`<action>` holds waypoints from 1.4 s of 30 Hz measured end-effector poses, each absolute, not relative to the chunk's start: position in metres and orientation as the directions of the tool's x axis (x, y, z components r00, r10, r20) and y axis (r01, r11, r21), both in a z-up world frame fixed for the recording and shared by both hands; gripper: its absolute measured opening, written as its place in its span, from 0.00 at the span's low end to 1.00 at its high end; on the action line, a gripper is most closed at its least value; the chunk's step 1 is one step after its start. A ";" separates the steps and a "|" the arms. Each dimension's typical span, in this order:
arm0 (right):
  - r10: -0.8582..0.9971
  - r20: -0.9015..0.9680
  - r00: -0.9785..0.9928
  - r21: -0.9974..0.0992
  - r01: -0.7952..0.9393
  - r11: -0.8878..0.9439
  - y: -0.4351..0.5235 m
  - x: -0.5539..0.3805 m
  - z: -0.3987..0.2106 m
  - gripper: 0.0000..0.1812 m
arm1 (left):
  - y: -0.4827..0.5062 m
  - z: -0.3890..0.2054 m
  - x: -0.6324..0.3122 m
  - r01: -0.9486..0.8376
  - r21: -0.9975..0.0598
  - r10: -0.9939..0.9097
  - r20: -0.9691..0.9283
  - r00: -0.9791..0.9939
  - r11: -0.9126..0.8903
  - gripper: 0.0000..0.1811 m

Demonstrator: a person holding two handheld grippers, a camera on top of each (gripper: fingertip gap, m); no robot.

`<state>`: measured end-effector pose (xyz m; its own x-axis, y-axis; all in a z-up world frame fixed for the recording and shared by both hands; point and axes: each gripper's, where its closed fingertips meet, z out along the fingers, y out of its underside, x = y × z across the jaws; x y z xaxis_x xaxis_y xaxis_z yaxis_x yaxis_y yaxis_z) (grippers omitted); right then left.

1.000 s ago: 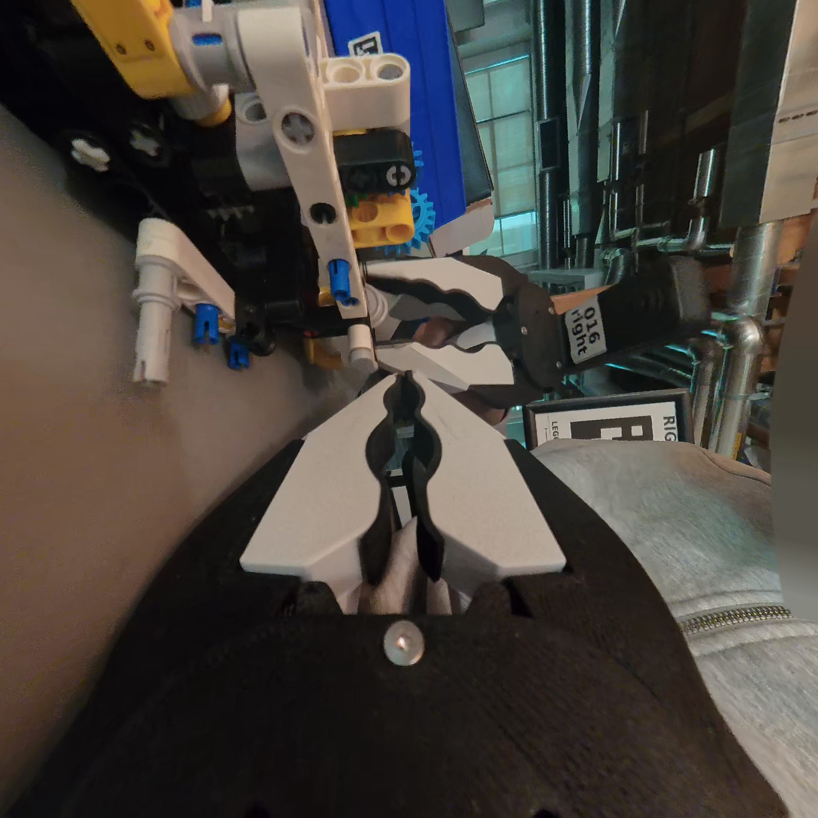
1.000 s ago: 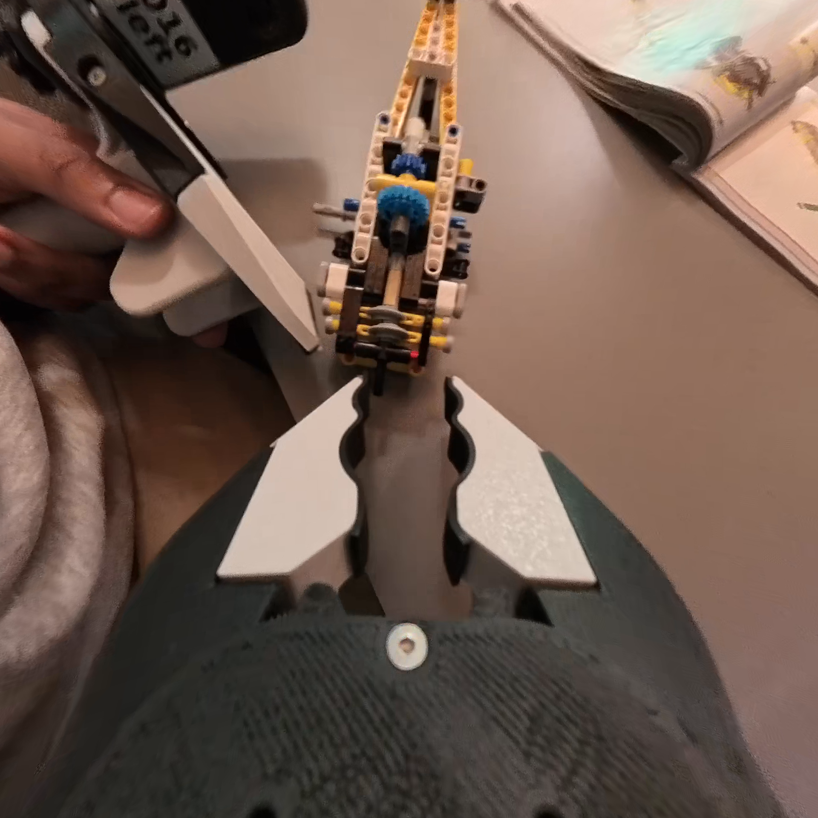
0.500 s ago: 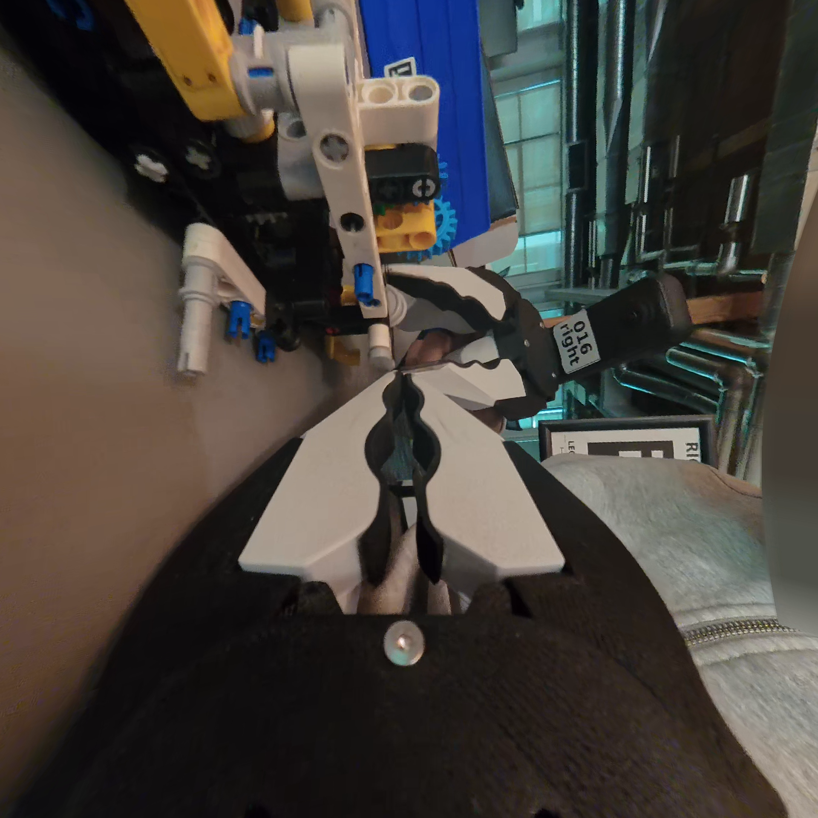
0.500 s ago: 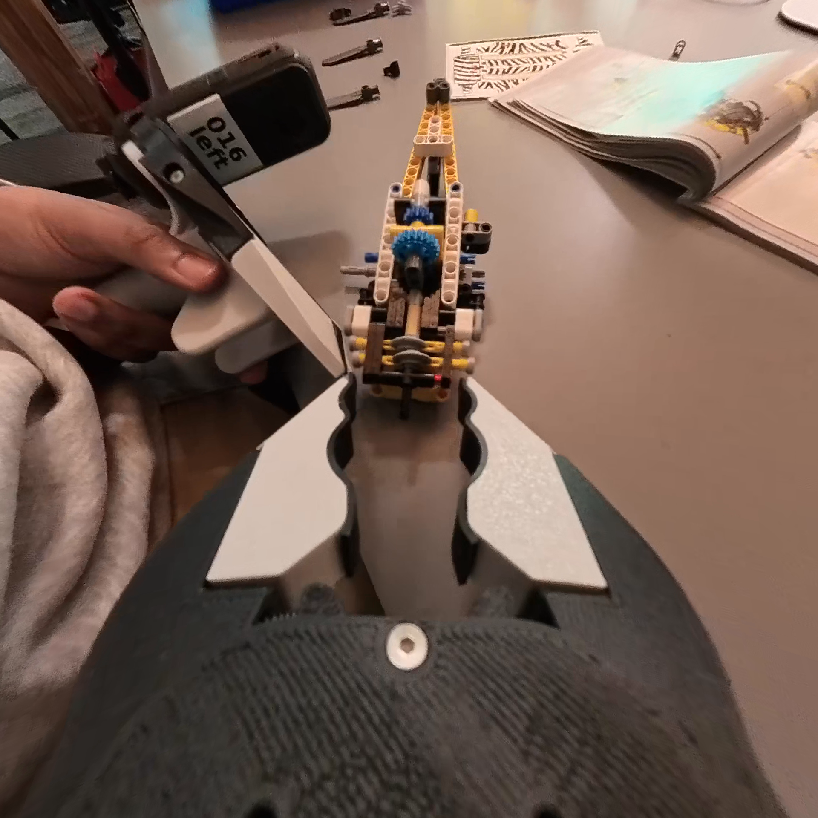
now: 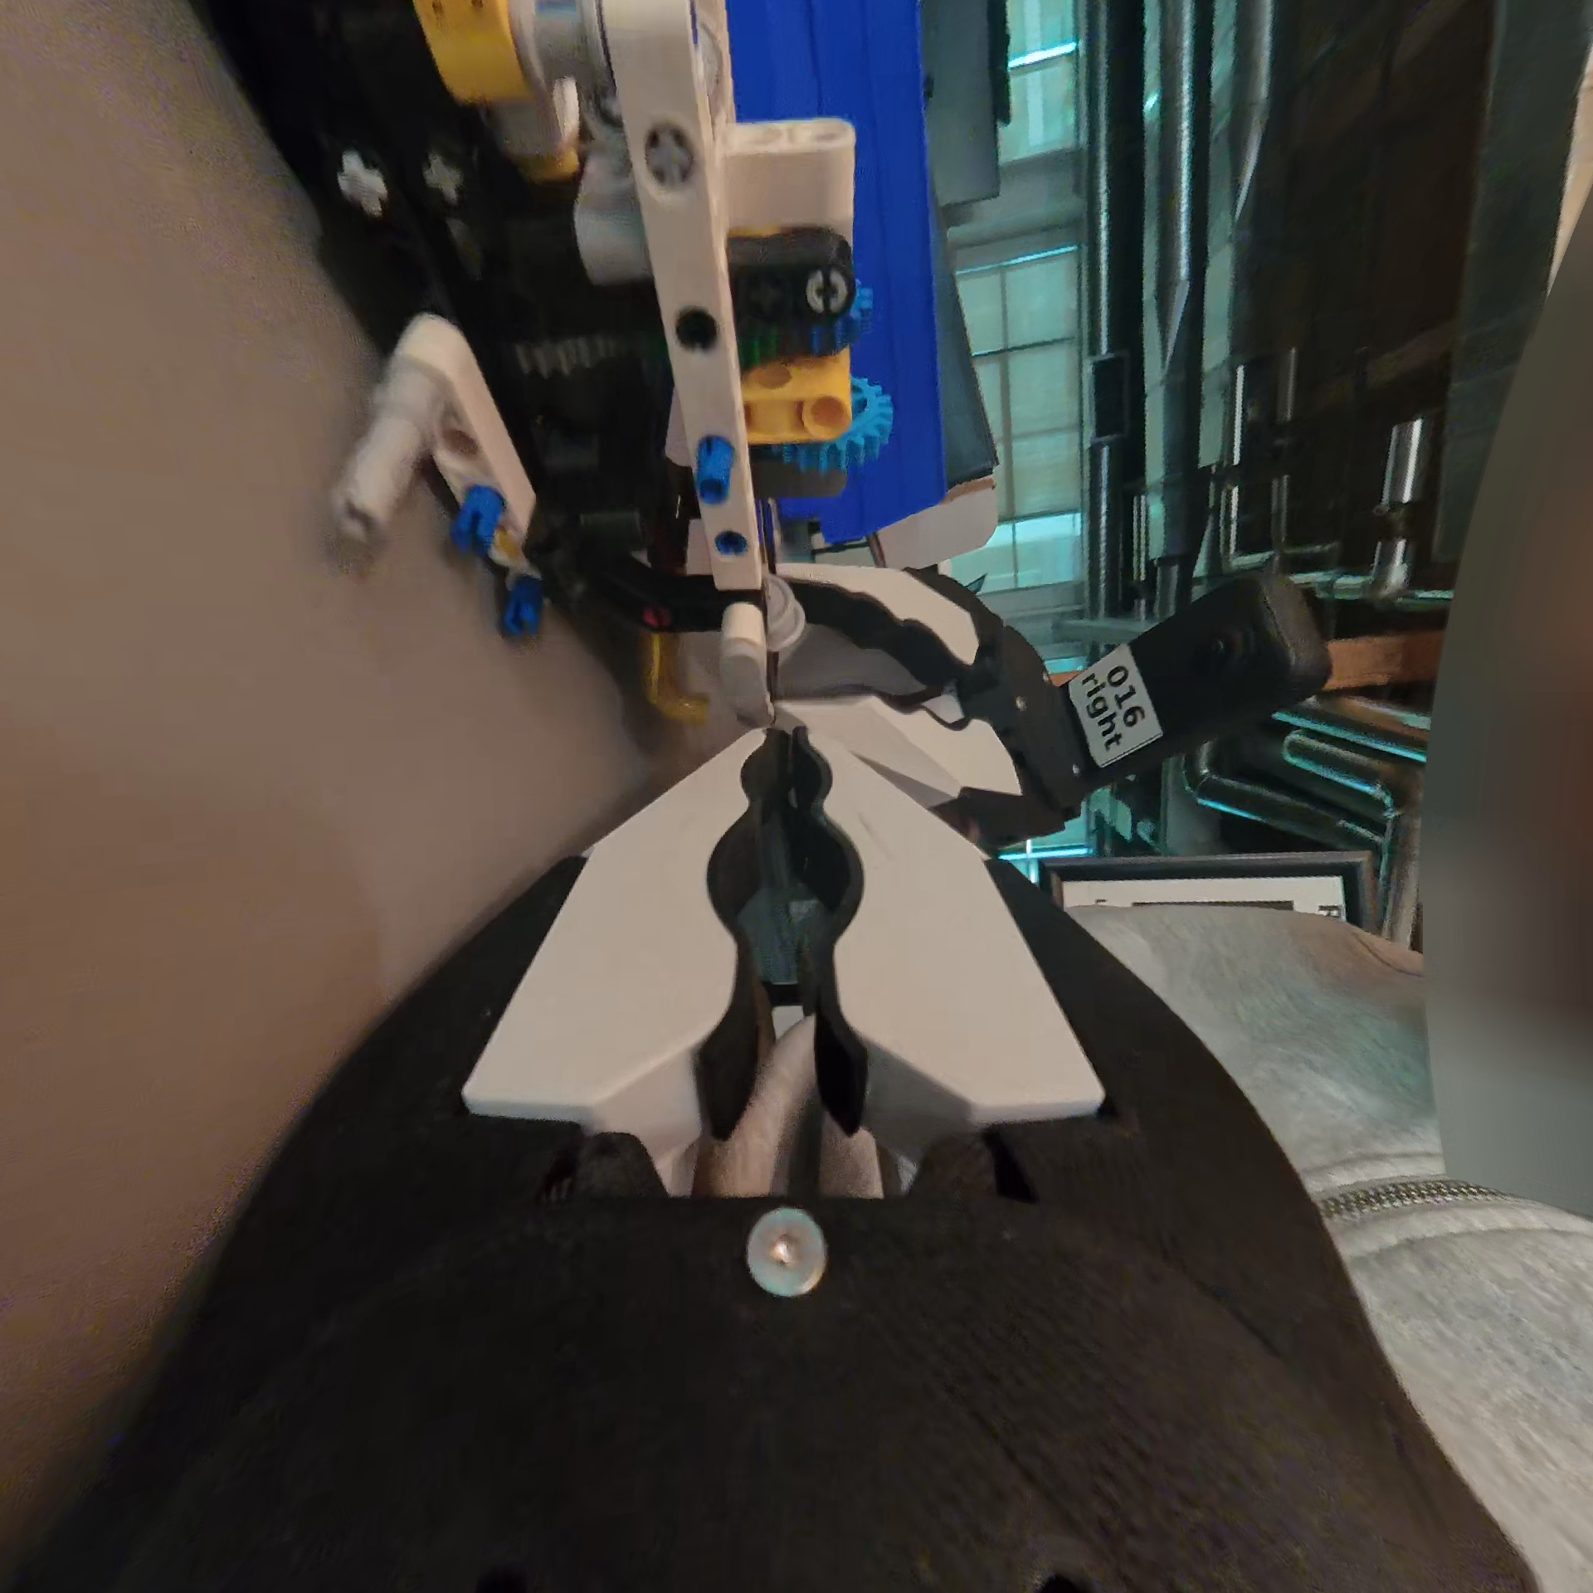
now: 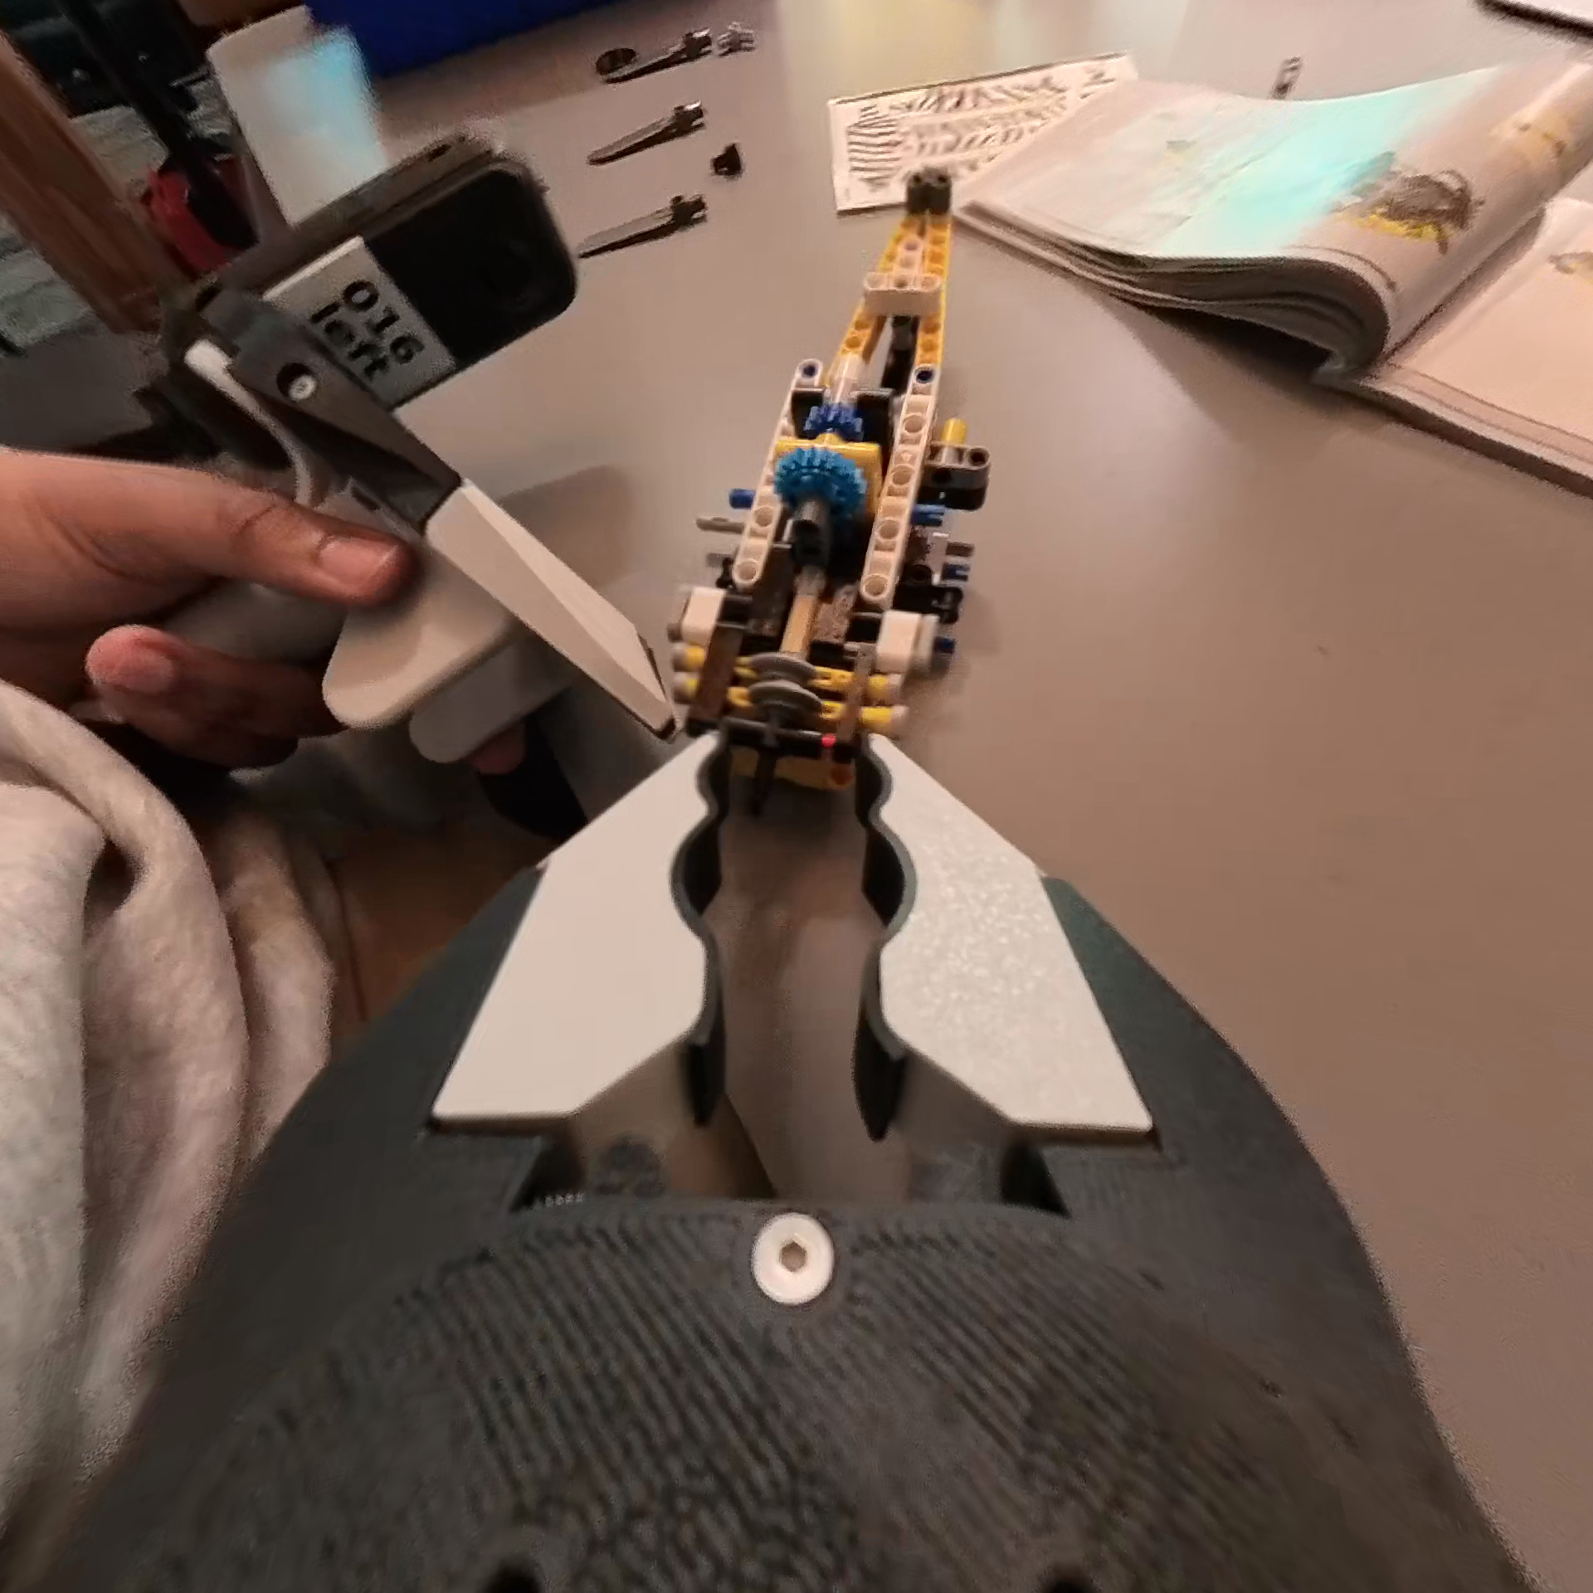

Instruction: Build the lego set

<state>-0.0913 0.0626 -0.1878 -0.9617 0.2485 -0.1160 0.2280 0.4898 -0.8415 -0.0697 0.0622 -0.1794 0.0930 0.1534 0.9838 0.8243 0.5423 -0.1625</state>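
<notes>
The long yellow, white and black lego model [image 6: 827, 534] lies on the grey table [image 6: 1207, 776], with blue gears on top. My right gripper [image 6: 789, 750] is open, and its fingertips straddle the model's near end. My left gripper [image 5: 780, 733] is shut with nothing seen between its jaws. Its tips sit at the model's near left corner, by a white pin [image 5: 741, 664]. It also shows in the right wrist view [image 6: 659, 720], held by a hand [image 6: 215, 560]. The model [image 5: 698, 345] fills the top of the left wrist view, with the right gripper [image 5: 862, 664] behind it.
An open instruction booklet [image 6: 1293, 198] lies at the far right, with a sticker sheet [image 6: 965, 112] beside it. Several loose black parts [image 6: 646, 138] lie at the back. A blue box [image 5: 853, 259] stands behind the model. A grey sleeve [image 6: 86, 948] is at the left. My left and right fingertips are right by each other.
My right gripper has moved forward until its fingertips flank the model's near end, and its gap has narrowed a little. My left gripper has stayed shut and closed in on the model's corner.
</notes>
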 end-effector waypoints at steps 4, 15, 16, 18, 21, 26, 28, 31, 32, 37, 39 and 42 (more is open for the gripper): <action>0.344 -0.061 -0.937 -0.852 0.228 0.471 0.055 -0.094 -0.184 0.11 | 0.054 -0.179 -0.069 0.805 -0.161 0.155 0.984 0.086 0.571 0.00; 0.434 -0.032 -0.900 -0.854 0.250 0.456 0.058 -0.095 -0.189 0.24 | 0.050 -0.181 -0.071 0.785 -0.186 0.179 0.979 0.097 0.590 0.00; 0.434 -0.082 -0.897 -0.861 0.283 0.424 0.057 -0.095 -0.188 0.29 | 0.050 -0.181 -0.071 0.784 -0.187 0.180 0.979 0.098 0.592 0.00; 0.421 -0.148 -0.895 -0.867 0.322 0.380 0.055 -0.094 -0.185 0.30 | 0.050 -0.181 -0.071 0.783 -0.190 0.184 0.978 0.098 0.593 0.00; 0.403 -0.174 -0.898 -0.871 0.331 0.363 0.053 -0.093 -0.185 0.35 | 0.048 -0.181 -0.071 0.777 -0.190 0.184 0.978 0.097 0.600 0.00; 0.391 -0.140 -0.909 -0.873 0.300 0.385 0.047 -0.092 -0.186 0.35 | 0.042 -0.184 -0.069 0.766 -0.211 0.214 0.972 0.098 0.607 0.00; 0.395 -0.127 -0.910 -0.872 0.292 0.392 0.046 -0.092 -0.187 0.35 | 0.041 -0.184 -0.069 0.763 -0.222 0.227 0.969 0.101 0.608 0.00; 0.409 -0.094 -0.907 -0.859 0.282 0.428 0.047 -0.094 -0.194 0.33 | 0.039 -0.184 -0.070 0.756 -0.228 0.226 0.968 0.108 0.613 0.00; 0.410 -0.080 -0.909 -0.852 0.276 0.446 0.047 -0.094 -0.197 0.33 | 0.038 -0.183 -0.071 0.755 -0.228 0.225 0.968 0.109 0.615 0.00; 0.418 -0.031 -0.908 -0.865 0.233 0.444 0.044 -0.095 -0.192 0.33 | 0.035 -0.185 -0.072 0.746 -0.246 0.247 0.962 0.112 0.619 0.00; 0.418 -0.015 -0.909 -0.868 0.219 0.445 0.042 -0.094 -0.191 0.33 | 0.033 -0.185 -0.072 0.742 -0.256 0.258 0.959 0.116 0.620 0.00; 0.433 0.006 -0.901 -0.870 0.209 0.447 0.042 -0.095 -0.192 0.33 | 0.030 -0.187 -0.072 0.736 -0.282 0.283 0.951 0.128 0.615 0.00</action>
<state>-0.0952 0.0416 -0.1921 -0.9015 0.4327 0.0058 0.2090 0.4469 -0.8698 -0.0716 0.0305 -0.1867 0.1276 0.2825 0.9507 0.7362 0.6153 -0.2817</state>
